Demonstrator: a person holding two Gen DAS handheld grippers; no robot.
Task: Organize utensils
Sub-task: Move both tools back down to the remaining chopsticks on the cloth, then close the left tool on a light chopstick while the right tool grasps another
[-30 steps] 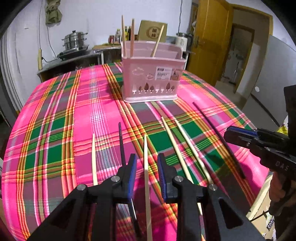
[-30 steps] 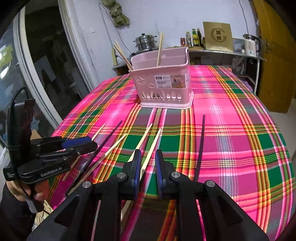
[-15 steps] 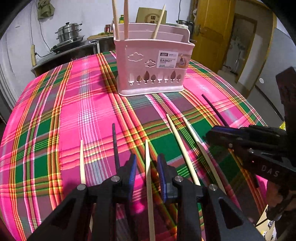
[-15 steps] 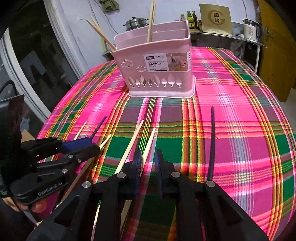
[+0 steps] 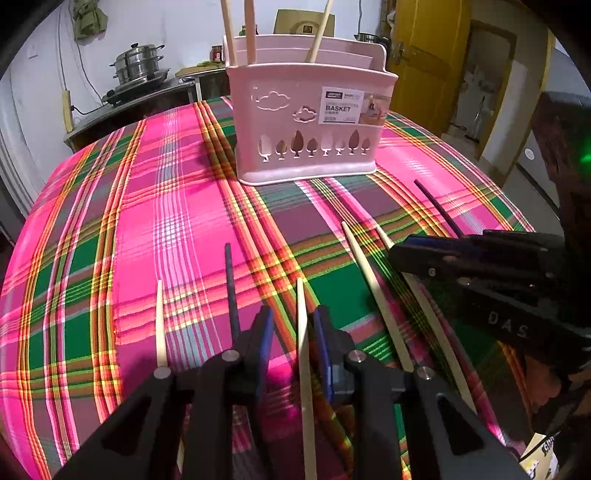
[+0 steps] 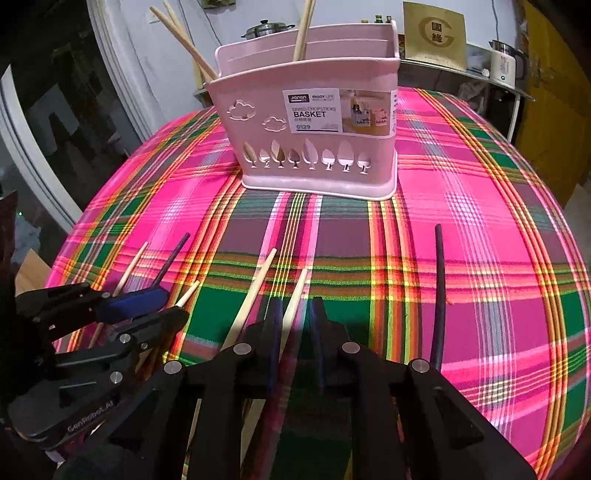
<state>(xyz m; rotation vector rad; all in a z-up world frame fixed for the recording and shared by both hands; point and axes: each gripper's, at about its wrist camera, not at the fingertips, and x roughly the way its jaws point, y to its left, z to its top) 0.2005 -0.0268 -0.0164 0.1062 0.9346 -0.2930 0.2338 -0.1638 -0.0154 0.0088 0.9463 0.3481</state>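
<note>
Left wrist view: my left gripper [image 5: 291,325], fingers parted, straddles a pale wooden chopstick [image 5: 303,354] lying on the plaid-clothed worktop [image 5: 147,206]; contact cannot be told. To its left, a black chopstick [image 5: 231,284] and another pale chopstick [image 5: 160,325]. To its right, two pale chopsticks [image 5: 369,280]. Pink chopstick basket [image 5: 310,125] stands beyond, holding upright chopsticks [image 5: 251,29].

Right wrist view: my right gripper [image 6: 295,321], fingers parted, brackets a pale chopstick [image 6: 293,306] on the cloth. A second pale chopstick [image 6: 251,299] lies just left; a black chopstick [image 6: 439,295] lies well to the right. Basket [image 6: 314,147] stands ahead.
</note>
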